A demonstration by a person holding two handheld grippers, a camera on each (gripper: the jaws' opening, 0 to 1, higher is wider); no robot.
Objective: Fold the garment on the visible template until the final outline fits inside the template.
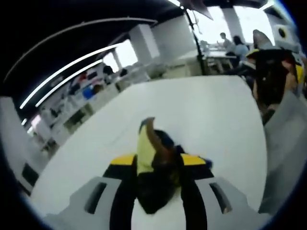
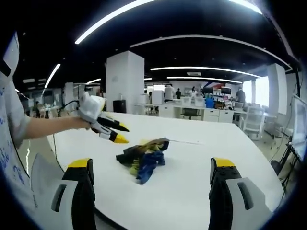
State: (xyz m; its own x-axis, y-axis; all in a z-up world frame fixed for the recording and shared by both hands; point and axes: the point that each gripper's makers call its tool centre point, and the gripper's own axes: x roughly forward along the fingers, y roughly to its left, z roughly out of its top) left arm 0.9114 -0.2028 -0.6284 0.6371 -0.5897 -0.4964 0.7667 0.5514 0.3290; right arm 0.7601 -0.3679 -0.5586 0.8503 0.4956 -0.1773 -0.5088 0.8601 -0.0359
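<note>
The left gripper point(image 1: 158, 179) is clenching the crumpled garment point(image 2: 143, 156) lying mid-worktop point(image 2: 201, 187), while the right gripper point(image 2: 151, 191) is waiting with jaws released, so lifting one bunched corner is risking a worse tangle.

Left tool point(image 2: 116, 132) closed; right tool point(image 2: 151, 175) jaws apart.

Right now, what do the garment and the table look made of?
Garment: soft cloth, probably thin fabric, matte; it lies crumpled in limp folds of dark, blue and yellow. Table: hard, smooth white top, perhaps laminate; flat, with a faint sheen. The exact material isn't clear.
</note>
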